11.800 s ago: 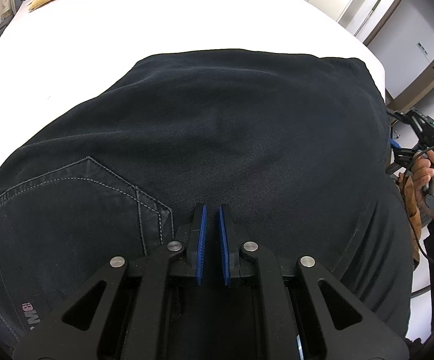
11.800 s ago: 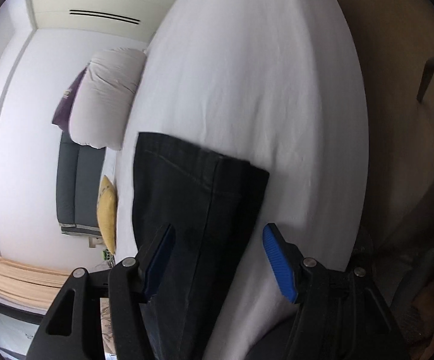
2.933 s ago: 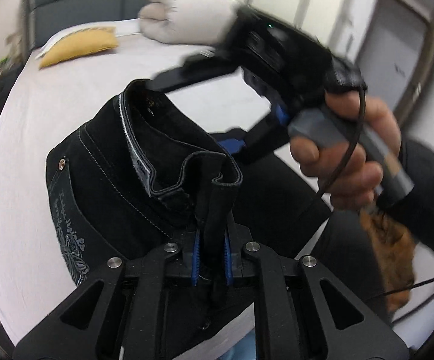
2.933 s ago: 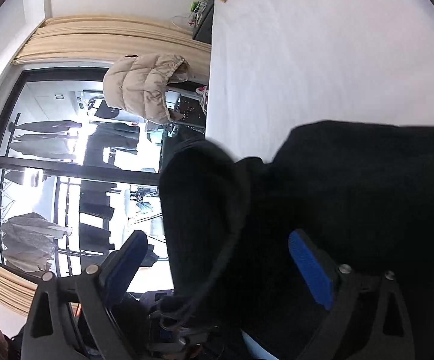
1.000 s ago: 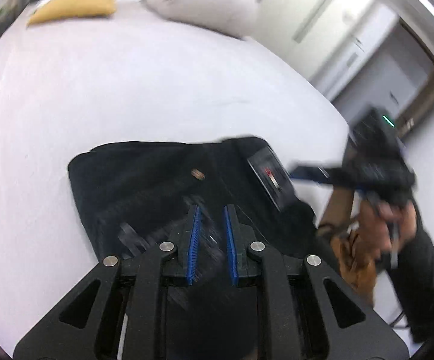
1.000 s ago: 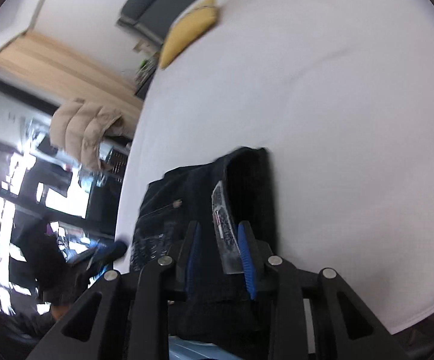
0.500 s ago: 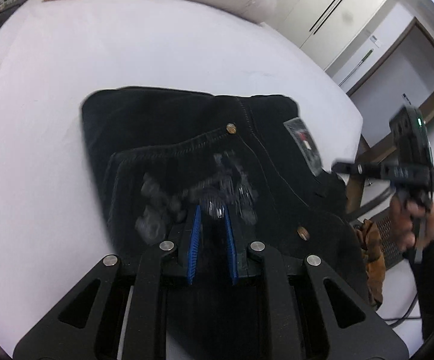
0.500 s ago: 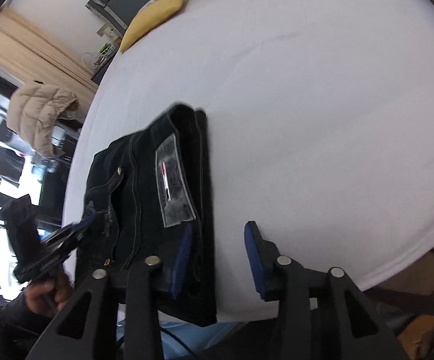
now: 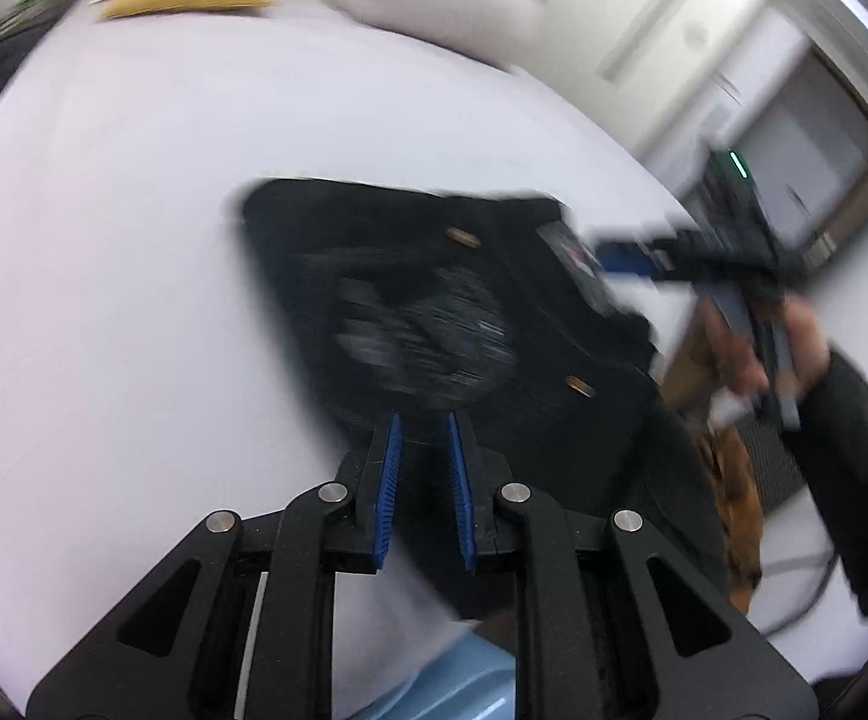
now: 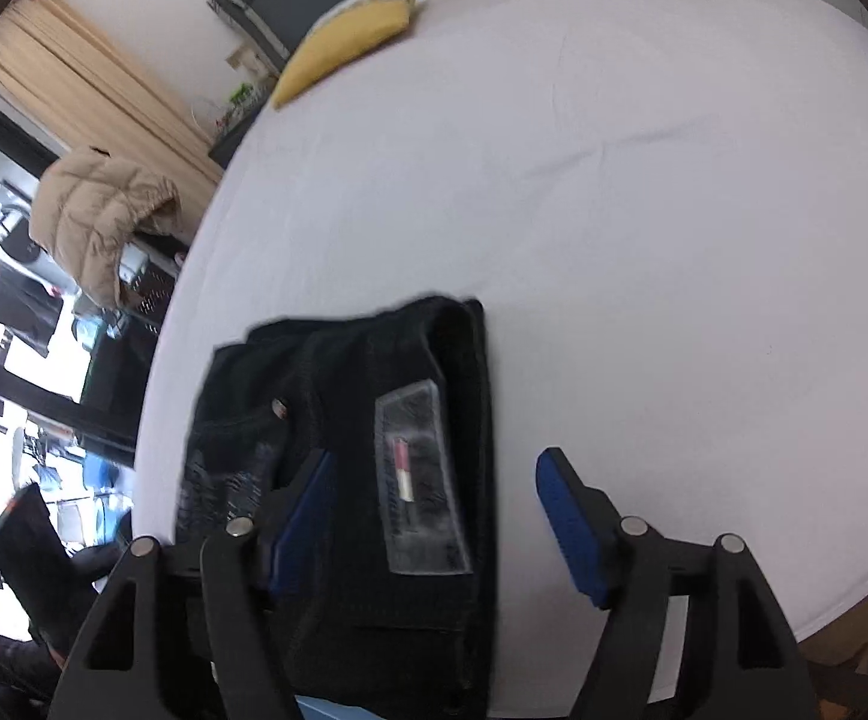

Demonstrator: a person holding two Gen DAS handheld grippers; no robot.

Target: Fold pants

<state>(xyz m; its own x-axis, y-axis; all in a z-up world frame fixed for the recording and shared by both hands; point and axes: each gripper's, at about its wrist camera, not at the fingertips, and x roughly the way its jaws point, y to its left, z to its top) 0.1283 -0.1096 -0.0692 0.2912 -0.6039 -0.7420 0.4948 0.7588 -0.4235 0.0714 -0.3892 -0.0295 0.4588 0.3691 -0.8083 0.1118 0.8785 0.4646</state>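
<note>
Pants (image 10: 362, 420): black, folded compact, flat on white bed (image 10: 643, 210) near its edge. Left gripper (image 9: 423, 420) fingers narrowly apart, holding nothing. Right gripper (image 10: 434, 480) fingers wide apart above waistband label (image 10: 419, 474).

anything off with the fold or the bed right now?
Nothing stands out. The pants lie in a compact folded bundle near the edge of the bed, waistband patch up. The right gripper is open above them; the left gripper has a narrow gap with nothing in it. The left view is motion-blurred.
</note>
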